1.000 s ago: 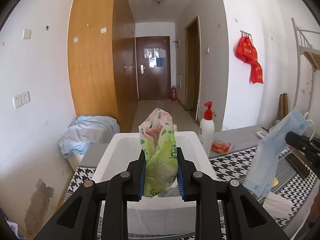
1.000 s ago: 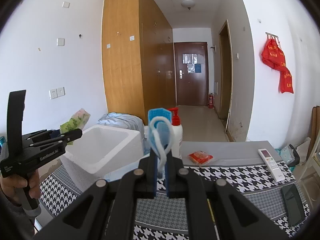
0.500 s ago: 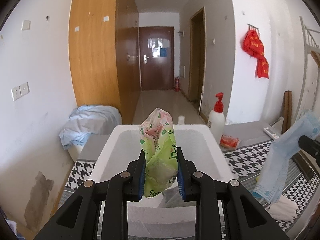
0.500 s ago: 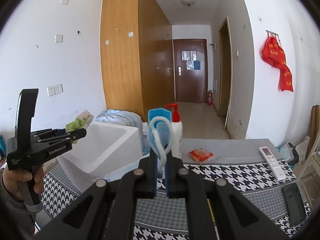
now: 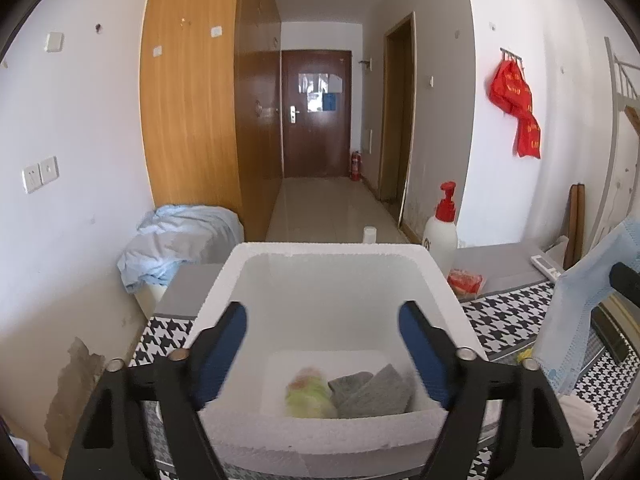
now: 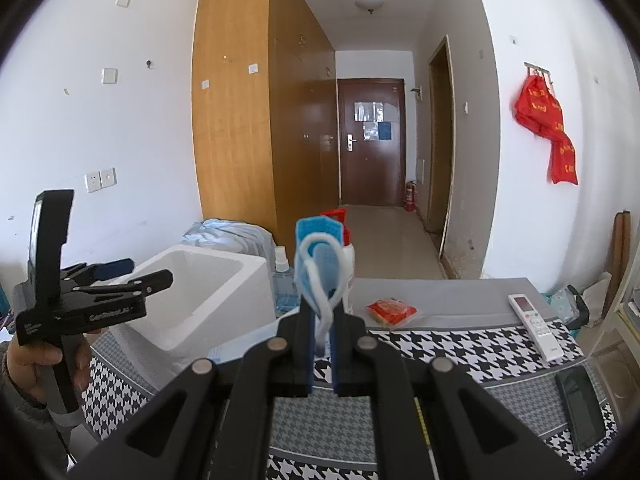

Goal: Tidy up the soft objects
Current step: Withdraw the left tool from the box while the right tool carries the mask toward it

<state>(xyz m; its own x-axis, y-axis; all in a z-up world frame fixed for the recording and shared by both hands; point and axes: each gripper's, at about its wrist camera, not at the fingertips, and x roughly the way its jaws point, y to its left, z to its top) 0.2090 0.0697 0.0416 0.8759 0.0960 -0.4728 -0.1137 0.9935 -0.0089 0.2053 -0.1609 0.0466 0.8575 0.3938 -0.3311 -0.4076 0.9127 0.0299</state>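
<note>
A white foam box [image 5: 328, 256] [image 6: 188, 280] stands on the houndstooth table. Inside it a green plastic packet [image 5: 306, 398], blurred, lies beside a grey cloth [image 5: 372, 390]. My left gripper [image 5: 322, 322] [image 6: 132, 276] hovers over the box's near side, its jaws opening wide with nothing between them. A hand [image 6: 28, 364] holds its handle in the right wrist view. My right gripper [image 6: 320, 312] is shut on a light blue face mask [image 6: 320, 256] [image 5: 580, 304], which sticks up above the fingers, right of the box.
A white pump bottle with a red top [image 5: 440, 236], a small red packet [image 5: 464, 282] [image 6: 390, 310], a white remote [image 6: 536, 326] and a dark phone [image 6: 580, 408] lie on the table. A clear blue bottle [image 6: 282, 284] stands behind the box. Blue bedding [image 5: 180, 236] is heaped at left.
My left gripper has gone from shut on the green packet to wide open, and the packet has dropped into the foam box. The right gripper keeps the mask and has stayed put.
</note>
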